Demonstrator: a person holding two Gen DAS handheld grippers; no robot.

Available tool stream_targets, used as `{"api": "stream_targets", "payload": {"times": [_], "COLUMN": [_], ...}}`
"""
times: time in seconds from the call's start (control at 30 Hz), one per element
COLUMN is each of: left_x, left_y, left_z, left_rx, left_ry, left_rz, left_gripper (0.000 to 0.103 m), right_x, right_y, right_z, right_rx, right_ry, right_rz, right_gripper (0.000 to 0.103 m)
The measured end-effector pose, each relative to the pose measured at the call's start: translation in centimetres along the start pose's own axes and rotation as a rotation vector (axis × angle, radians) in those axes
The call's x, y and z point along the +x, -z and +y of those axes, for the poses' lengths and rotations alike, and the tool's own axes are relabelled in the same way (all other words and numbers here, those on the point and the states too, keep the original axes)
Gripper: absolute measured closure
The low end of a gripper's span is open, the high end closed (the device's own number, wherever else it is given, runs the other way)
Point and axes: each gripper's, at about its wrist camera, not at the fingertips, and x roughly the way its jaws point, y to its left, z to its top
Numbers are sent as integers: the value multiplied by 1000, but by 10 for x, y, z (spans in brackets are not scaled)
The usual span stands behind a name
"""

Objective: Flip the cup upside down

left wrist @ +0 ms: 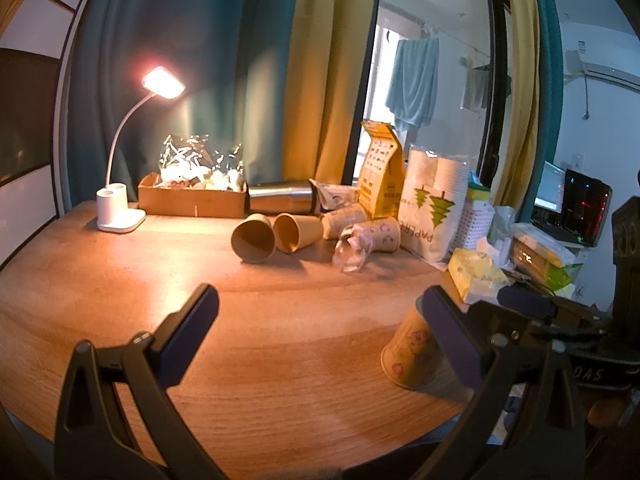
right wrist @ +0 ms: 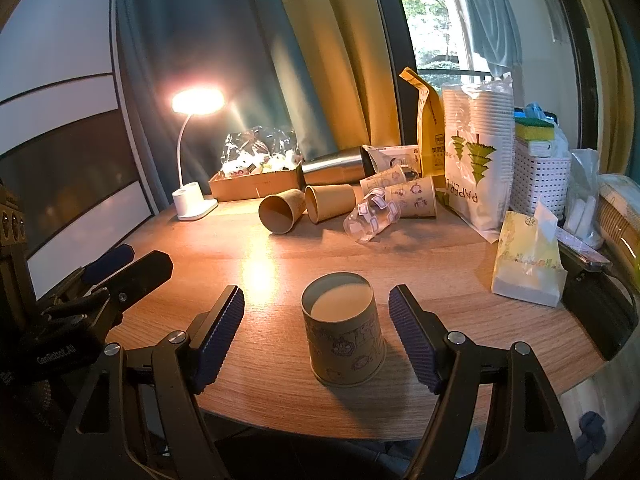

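A brown paper cup [right wrist: 343, 334] with cartoon prints stands upside down on the round wooden table [right wrist: 460, 264], base up, near the front edge. My right gripper [right wrist: 316, 314] is open, one finger on each side of the cup, not touching it. In the left wrist view the same cup [left wrist: 412, 354] shows at the right, partly behind my left gripper's right finger. My left gripper [left wrist: 320, 312] is open and empty over bare table, left of the cup; it also shows in the right wrist view [right wrist: 120, 268].
Several paper cups [right wrist: 304, 206] and a clear plastic cup [right wrist: 372, 218] lie on their sides at the back. A lit desk lamp [right wrist: 192, 160], cardboard box [right wrist: 256, 182], steel flask [right wrist: 336, 166], bag of cups [right wrist: 476, 152], white basket [right wrist: 538, 180] and tissue pack [right wrist: 526, 264] crowd back and right.
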Motion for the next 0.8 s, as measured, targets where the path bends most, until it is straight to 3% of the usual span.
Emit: {"api": "stream_targets", "payload": {"times": [0.8], "left_x": [1], "left_y": [1], "left_z": [1], "left_rx": [-3], "left_ry": [-1], "left_rz": [2], "left_gripper": [0], "right_x": [1], "right_y": [1], "right_z": [0], "right_rx": [5], "right_ry": [1], "right_rz": [7], "right_gripper": [25]}}
